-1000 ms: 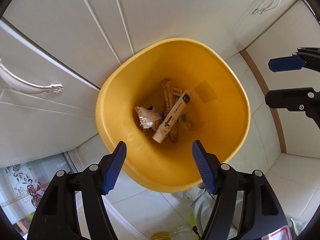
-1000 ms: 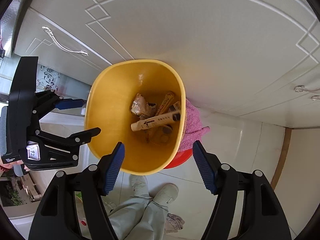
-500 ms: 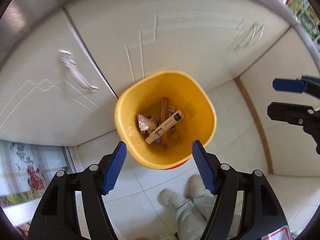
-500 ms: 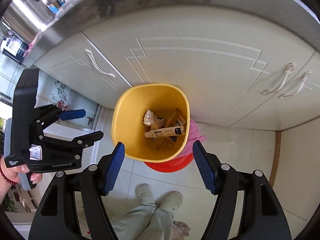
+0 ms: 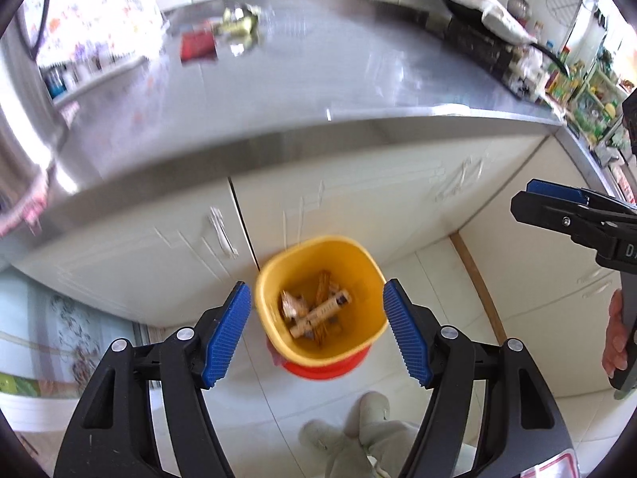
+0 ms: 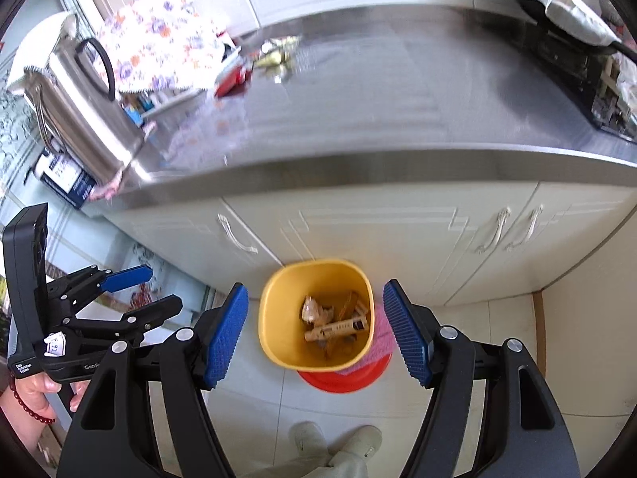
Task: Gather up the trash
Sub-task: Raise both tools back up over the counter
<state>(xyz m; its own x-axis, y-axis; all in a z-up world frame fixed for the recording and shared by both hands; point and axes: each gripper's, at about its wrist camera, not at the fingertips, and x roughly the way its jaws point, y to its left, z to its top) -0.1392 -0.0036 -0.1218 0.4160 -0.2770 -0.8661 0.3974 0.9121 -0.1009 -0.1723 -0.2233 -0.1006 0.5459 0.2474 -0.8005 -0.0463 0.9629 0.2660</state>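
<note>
Both grippers released, nothing between the fingers

Left gripper [image 5: 317, 332] and right gripper [image 6: 315, 332] hang spread above the yellow plastic trash bin [image 6: 274, 342] on the floor, wrappers [image 6: 334, 324] inside, near the far steel desk [image 6: 358, 119].

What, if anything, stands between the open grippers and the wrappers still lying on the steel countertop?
Nothing visible does. Both the left gripper and right gripper are open and empty above the yellow bin. The red packet and crumpled yellow wrapper lie on bare countertop near the back wall.
</note>
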